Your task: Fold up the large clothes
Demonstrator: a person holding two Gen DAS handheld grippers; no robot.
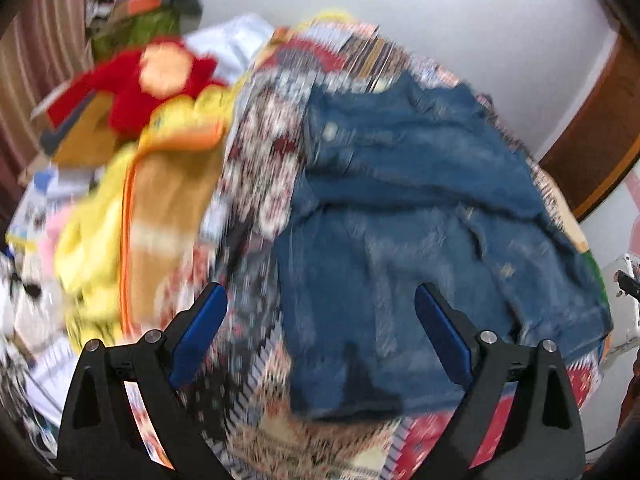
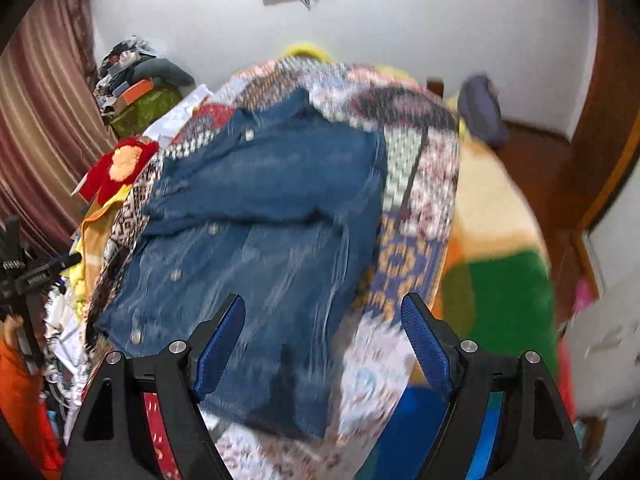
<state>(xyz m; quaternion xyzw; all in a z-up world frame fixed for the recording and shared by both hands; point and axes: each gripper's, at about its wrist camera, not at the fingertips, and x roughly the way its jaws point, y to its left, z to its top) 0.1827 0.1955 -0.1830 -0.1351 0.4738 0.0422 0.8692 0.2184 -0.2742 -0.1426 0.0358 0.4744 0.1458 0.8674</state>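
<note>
A blue denim garment lies partly folded on a patterned bedspread; it also shows in the right wrist view. My left gripper is open and empty above the garment's near left part. My right gripper is open and empty above the garment's near right edge. Both views are motion-blurred.
A yellow and orange blanket and a red plush toy lie left of the bedspread. A pile of clutter stands by the striped curtain. A cream, orange and green blanket lies right. A wooden door frame is at right.
</note>
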